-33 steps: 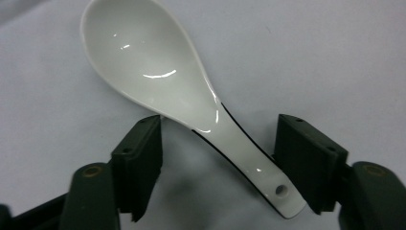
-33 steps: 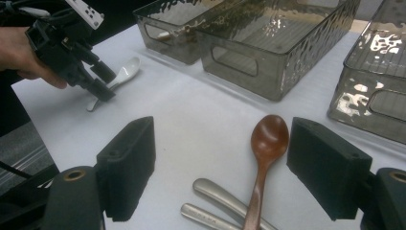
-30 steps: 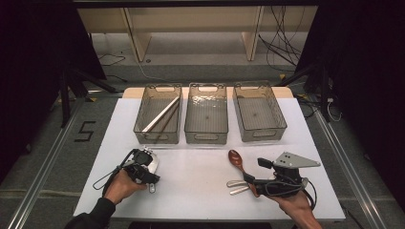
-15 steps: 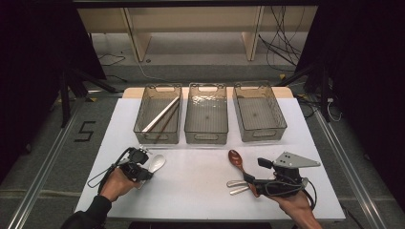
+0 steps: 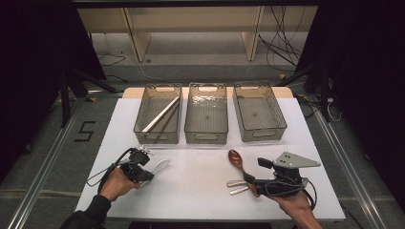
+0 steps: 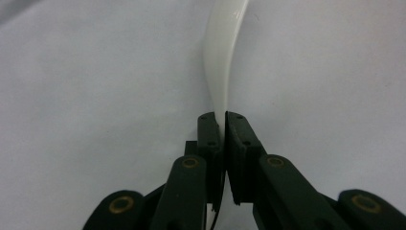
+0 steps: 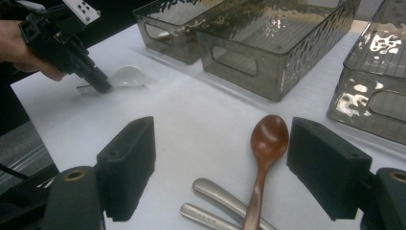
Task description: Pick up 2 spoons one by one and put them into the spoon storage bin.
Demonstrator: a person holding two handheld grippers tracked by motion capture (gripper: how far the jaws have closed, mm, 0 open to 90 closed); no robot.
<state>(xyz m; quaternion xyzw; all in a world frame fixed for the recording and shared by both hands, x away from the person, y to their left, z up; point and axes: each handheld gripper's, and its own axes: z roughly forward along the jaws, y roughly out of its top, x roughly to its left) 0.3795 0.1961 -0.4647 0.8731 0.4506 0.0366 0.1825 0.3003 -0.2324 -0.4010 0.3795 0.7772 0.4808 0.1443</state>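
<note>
With our left gripper [image 5: 147, 173] low at the table's near left, jaws just closed on the white spoon's [image 6: 221, 57] handle, and our right gripper [image 7: 220, 167] wide open over the wooden spoon [image 5: 237, 161], sorting seems barely begun: what look like chopsticks [image 5: 160, 114] fill the left bin [image 5: 159, 137].

Left tongs [image 5: 152, 171] low, jaws just closed together — right tongs [image 7: 225, 167] gaping wide, hand level.

I'm looking at a lab recording bay: black curtains [image 5: 38, 47] are hanging on both sides, loose cables [image 5: 282, 47] are trailing across the far floor, and a white table [image 5: 200, 191] is sitting between floor rails [image 5: 43, 176].
</note>
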